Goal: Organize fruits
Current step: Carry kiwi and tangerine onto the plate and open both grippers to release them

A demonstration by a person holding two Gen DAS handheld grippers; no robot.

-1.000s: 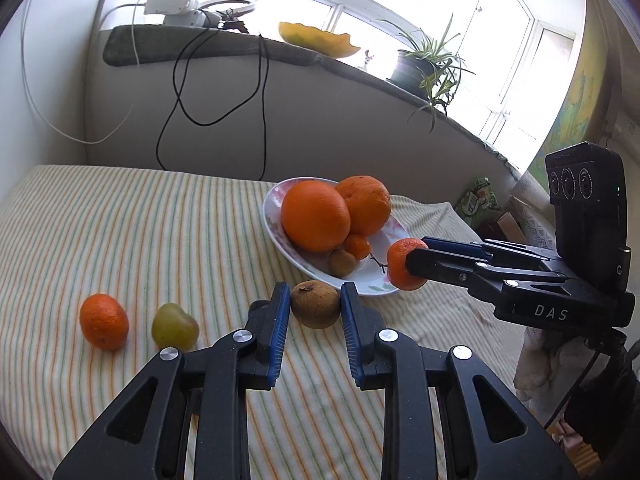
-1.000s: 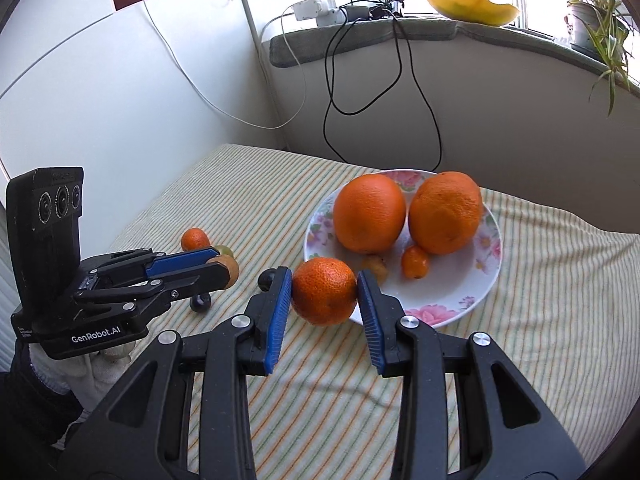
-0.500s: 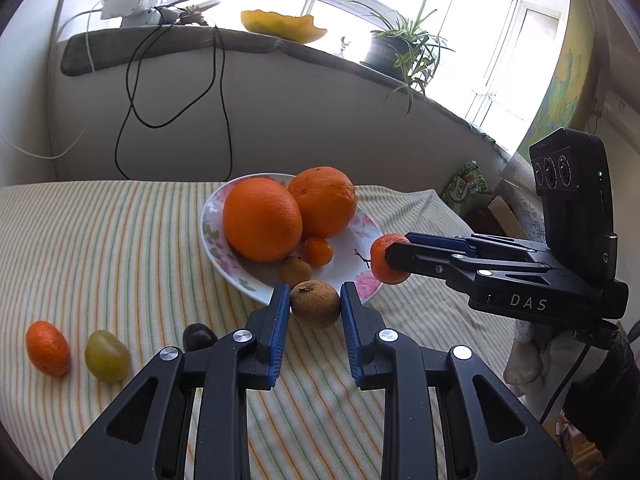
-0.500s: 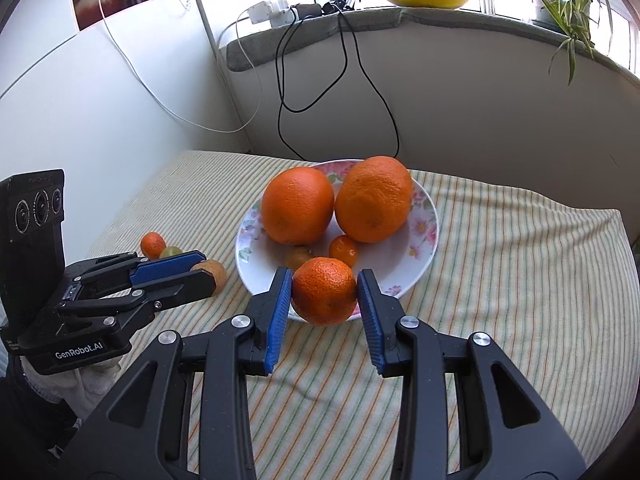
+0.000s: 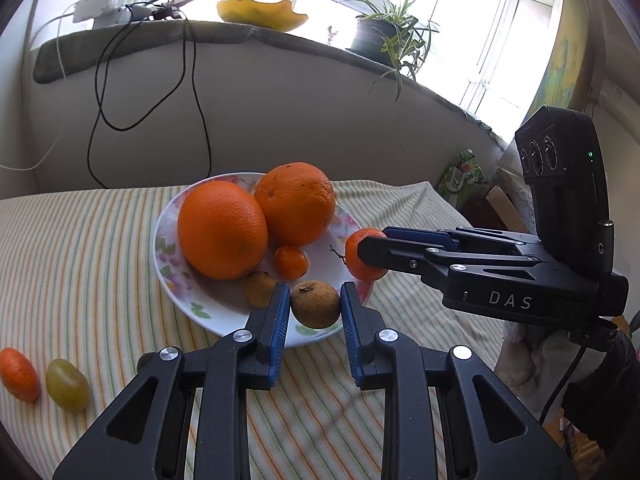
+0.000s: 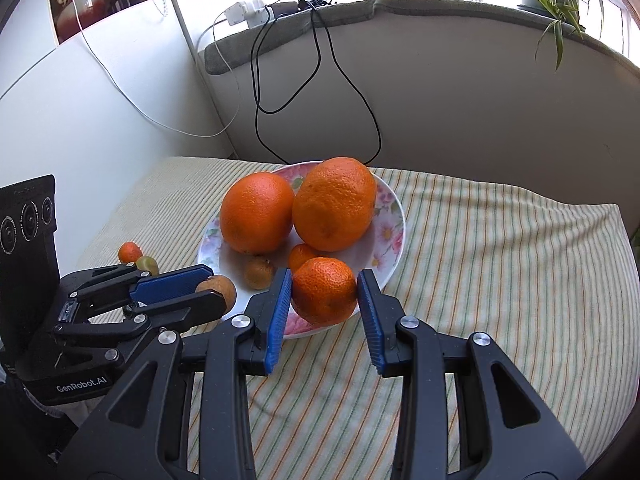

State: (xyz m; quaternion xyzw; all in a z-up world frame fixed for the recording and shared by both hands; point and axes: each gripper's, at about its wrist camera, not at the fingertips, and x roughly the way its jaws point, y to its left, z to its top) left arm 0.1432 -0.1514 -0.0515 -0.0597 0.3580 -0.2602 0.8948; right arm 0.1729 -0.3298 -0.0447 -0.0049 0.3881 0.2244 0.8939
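A floral white plate holds two big oranges, a small mandarin and a small brown fruit. My left gripper is shut on a brown round fruit over the plate's near rim. My right gripper is shut on a tangerine over the plate's right rim. A small orange fruit and a green grape lie on the cloth to the left.
A striped cloth covers the table. Black cables hang down the wall behind. The sill carries a potted plant and a yellow bowl. A green packet lies past the table's right edge.
Both grippers have moved toward the plate with their fruits; the brown fruit and the tangerine now hang over its rim. The loose fruits have slid to the far left of view.
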